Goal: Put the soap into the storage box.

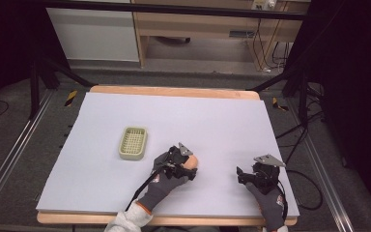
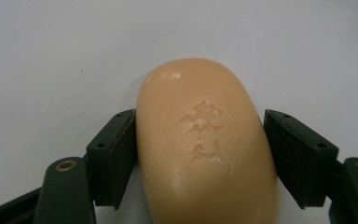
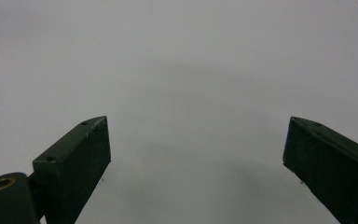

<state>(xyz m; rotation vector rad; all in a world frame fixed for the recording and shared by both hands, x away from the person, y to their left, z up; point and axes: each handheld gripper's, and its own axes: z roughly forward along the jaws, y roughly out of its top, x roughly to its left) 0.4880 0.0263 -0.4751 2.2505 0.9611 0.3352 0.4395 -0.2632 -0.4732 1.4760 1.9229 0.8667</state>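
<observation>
On the pale sheet [image 1: 212, 116] covering the wooden table, the left gripper [image 1: 191, 166] sits at a peach-coloured soap bar [image 1: 192, 162] just right of a green slotted soap dish [image 1: 133, 142], while the right gripper [image 1: 241, 175] rests well apart.

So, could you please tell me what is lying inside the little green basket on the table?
Through the basket, the high view shows its slotted floor with nothing lying on it. The soap bar sits between the left claw's jaws, apart from the basket. The table surface beneath the basket is covered.
</observation>
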